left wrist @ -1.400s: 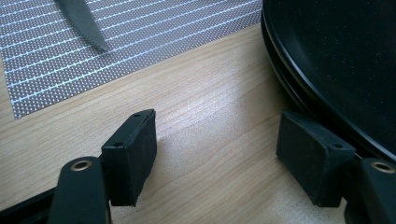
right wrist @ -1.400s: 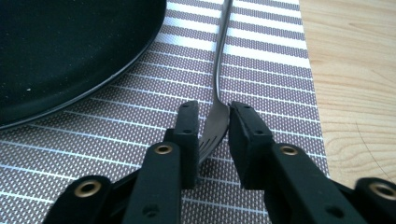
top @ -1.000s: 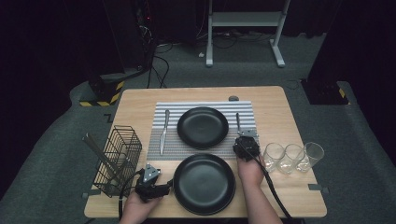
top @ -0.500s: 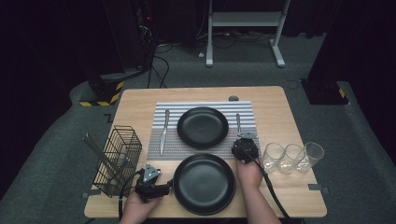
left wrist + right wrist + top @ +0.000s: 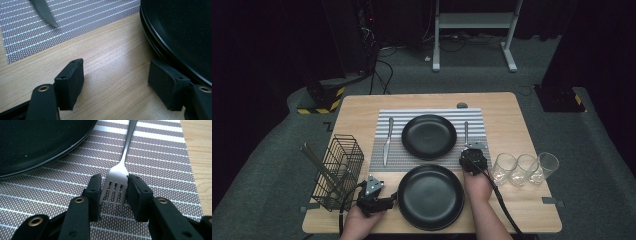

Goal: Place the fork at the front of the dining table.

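Two claws: our right claw (image 5: 114, 188) has just been closing and clamps the fork (image 5: 117, 178) on the mat (image 5: 160, 162), surface's right half; our left claw (image 5: 116, 82) gapes by the plate (image 5: 185, 32).

In the right gripper view the fork's (image 5: 117, 173) handle runs off the top edge, and the plate (image 5: 37, 142) is cut by the top and left edges. In the left gripper view the knife (image 5: 43, 11) shows its blade tip alone. From above, the basket's (image 5: 337, 172) contents are too small to name.
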The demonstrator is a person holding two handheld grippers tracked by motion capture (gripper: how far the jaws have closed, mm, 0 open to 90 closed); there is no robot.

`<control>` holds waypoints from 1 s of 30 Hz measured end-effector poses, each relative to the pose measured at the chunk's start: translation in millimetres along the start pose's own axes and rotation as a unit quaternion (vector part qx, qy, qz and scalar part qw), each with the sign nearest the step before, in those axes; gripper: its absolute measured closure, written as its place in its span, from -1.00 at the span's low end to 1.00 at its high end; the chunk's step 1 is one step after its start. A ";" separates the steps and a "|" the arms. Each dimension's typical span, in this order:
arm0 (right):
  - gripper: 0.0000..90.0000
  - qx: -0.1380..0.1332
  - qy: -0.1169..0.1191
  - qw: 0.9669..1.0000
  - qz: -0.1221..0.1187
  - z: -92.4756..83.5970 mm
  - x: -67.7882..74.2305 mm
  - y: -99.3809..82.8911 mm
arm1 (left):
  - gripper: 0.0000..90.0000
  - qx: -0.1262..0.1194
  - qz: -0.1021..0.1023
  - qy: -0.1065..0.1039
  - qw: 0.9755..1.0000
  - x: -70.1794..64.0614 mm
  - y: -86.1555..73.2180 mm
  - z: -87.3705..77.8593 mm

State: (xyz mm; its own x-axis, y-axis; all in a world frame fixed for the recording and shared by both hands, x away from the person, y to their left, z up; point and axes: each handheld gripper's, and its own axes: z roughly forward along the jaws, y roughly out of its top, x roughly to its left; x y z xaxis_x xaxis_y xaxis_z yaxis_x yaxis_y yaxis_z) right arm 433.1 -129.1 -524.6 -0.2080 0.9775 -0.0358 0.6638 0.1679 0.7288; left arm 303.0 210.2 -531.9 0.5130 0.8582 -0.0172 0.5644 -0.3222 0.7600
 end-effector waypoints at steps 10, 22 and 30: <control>0.46 0.000 -0.003 1.000 -0.014 6.5 2.4 6.8 | -0.35 -0.001 -0.004 -0.003 1.000 0.7 -0.1 -0.2; 0.48 0.002 0.000 1.000 -0.022 3.8 0.0 4.9 | -0.35 -0.001 -0.003 -0.003 1.000 0.5 -0.1 -0.2; 0.48 0.003 -0.002 1.000 -0.022 5.9 -0.5 7.1 | -0.35 -0.001 -0.003 -0.003 1.000 0.6 -0.2 -0.2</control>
State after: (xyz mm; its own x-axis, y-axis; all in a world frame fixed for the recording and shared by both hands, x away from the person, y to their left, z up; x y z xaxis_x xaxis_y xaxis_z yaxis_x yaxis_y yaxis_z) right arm 442.1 -127.6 -523.5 -0.2333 0.9698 -0.0710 0.6581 0.2112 0.7227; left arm 303.1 210.9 -531.8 0.5126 0.8582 -0.0260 0.5663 -0.3152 0.7615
